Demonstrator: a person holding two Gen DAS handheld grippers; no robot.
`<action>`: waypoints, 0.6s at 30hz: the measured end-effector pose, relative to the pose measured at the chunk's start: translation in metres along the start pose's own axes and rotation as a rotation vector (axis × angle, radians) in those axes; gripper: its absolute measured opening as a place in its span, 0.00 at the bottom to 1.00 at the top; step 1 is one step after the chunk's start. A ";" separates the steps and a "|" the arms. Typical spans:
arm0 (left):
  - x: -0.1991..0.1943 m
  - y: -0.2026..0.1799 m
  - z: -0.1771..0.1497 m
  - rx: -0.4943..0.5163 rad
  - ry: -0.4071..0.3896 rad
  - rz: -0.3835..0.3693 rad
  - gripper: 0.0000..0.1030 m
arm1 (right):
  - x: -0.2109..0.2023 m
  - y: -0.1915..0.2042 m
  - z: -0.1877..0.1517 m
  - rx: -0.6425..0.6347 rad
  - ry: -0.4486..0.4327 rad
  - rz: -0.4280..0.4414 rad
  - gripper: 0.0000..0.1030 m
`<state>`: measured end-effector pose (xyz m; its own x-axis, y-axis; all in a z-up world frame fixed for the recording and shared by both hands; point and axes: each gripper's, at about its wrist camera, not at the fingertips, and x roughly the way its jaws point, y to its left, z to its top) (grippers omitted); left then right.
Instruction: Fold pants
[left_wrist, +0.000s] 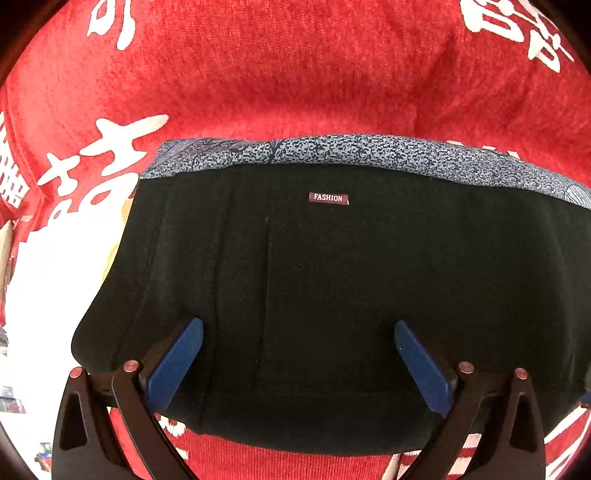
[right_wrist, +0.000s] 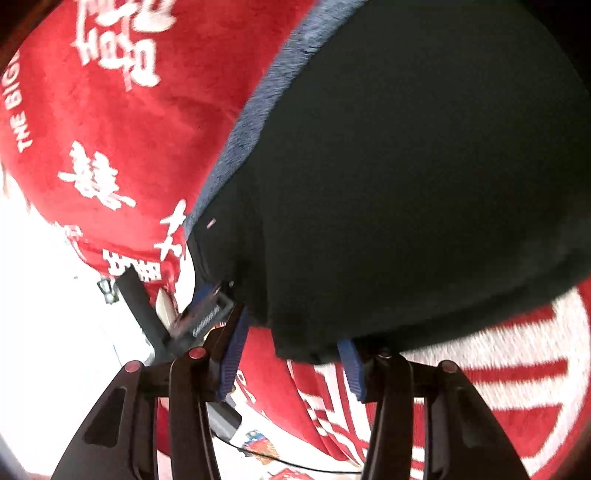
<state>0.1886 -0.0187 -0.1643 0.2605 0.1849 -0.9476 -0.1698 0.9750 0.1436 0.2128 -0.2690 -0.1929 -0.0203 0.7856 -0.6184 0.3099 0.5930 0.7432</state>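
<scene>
Folded black pants (left_wrist: 332, 295) lie on a red blanket, with a blue-grey patterned band (left_wrist: 369, 151) along their far edge and a small "FASHION" label (left_wrist: 328, 198). My left gripper (left_wrist: 297, 323) hovers over their near half, and its blue pads (left_wrist: 177, 365) are spread wide with nothing pinched. In the blurred right wrist view the pants (right_wrist: 424, 184) fill the upper right. My right gripper (right_wrist: 293, 328) sits at their near edge. A corner of cloth reaches between its blue fingertips (right_wrist: 236, 343), but I see no pad pressing on it.
The red blanket (left_wrist: 295, 74) with white characters covers the surface under and around the pants. A bright white floor (right_wrist: 44, 314) lies past its left edge. A black device with a blue part (right_wrist: 207, 310) sits by the pants' left corner. A thin cable (right_wrist: 295, 467) runs below.
</scene>
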 end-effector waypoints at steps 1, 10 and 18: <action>-0.001 -0.001 -0.001 0.001 0.002 -0.002 1.00 | 0.002 -0.002 0.003 0.029 0.007 -0.026 0.25; 0.002 -0.001 -0.002 0.056 -0.010 0.000 1.00 | -0.013 0.000 -0.014 -0.124 -0.019 -0.220 0.05; -0.016 -0.012 0.002 0.041 0.042 -0.013 1.00 | -0.050 0.000 -0.030 -0.236 0.058 -0.336 0.11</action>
<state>0.1878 -0.0327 -0.1502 0.2224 0.1681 -0.9604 -0.1271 0.9816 0.1423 0.1850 -0.3030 -0.1540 -0.1383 0.5463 -0.8261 0.0507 0.8369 0.5449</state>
